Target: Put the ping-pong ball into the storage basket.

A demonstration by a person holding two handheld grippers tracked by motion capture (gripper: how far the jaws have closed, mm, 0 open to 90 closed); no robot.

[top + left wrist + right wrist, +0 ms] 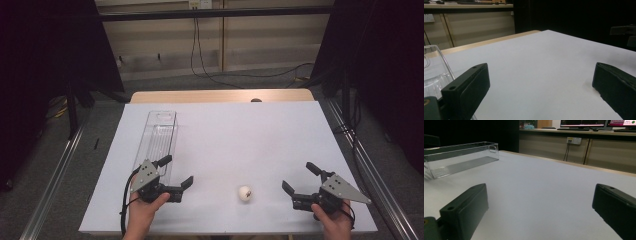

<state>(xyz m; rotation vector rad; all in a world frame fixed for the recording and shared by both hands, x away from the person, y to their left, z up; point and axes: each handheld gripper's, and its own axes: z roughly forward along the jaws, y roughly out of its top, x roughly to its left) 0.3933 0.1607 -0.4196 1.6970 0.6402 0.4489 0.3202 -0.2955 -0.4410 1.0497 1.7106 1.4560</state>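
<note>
The small white ball (245, 193) lies on the white table cover (240, 135) at lower centre of the high view, between the left gripper (177, 175) and right gripper (299, 178), both with jaws spread apart and empty. It is probably light, smooth and apt to roll; pinch across its middle. The clear plastic bin (157, 140) at centre left appears empty.

White ball (245, 193) between two open grippers, left gripper (176, 172), right gripper (299, 178), clear tray (159, 135)
</note>
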